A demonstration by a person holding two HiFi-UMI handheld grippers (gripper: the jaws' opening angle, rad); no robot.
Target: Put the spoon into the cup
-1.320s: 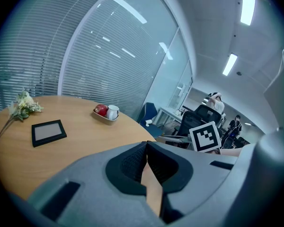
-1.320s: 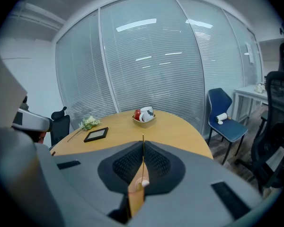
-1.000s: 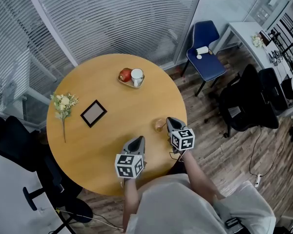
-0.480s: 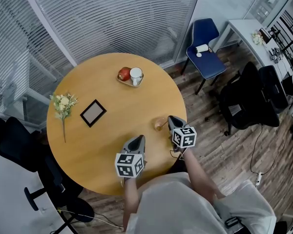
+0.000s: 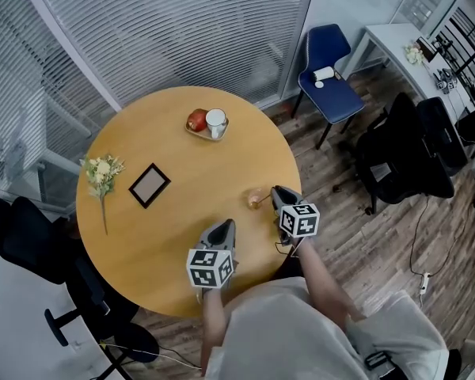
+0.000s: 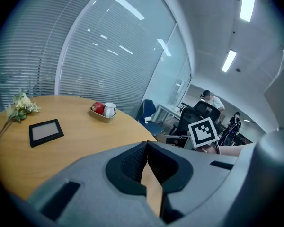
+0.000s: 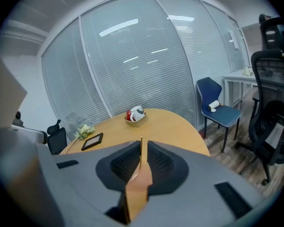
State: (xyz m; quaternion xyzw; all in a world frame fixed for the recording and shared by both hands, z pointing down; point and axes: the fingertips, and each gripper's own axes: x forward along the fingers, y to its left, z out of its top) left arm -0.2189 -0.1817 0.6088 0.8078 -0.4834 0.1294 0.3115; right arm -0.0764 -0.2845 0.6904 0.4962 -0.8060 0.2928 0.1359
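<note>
On the round wooden table (image 5: 142,236), a white cup (image 5: 215,119) stands beside a red apple (image 5: 196,120) in a small tray (image 5: 204,133) at the far side. My right gripper (image 5: 276,194) hovers at the table's near right edge, shut on a wooden spoon (image 5: 257,199) whose bowl sticks out to the left. In the right gripper view the spoon (image 7: 140,155) stands edge-on between the jaws, with the cup (image 7: 137,112) far ahead. My left gripper (image 5: 225,226) is shut and holds nothing, low over the near table. The cup (image 6: 110,109) also shows in the left gripper view.
A black picture frame (image 5: 150,184) and a sprig of pale flowers (image 5: 101,171) lie on the table's left half. A blue chair (image 5: 328,77) stands beyond the right edge, black office chairs (image 5: 404,157) further right. Window blinds (image 5: 182,22) run behind the table.
The head view has shifted slightly. My right gripper with the spoon has edged a little up and away; the left gripper has stayed put.
</note>
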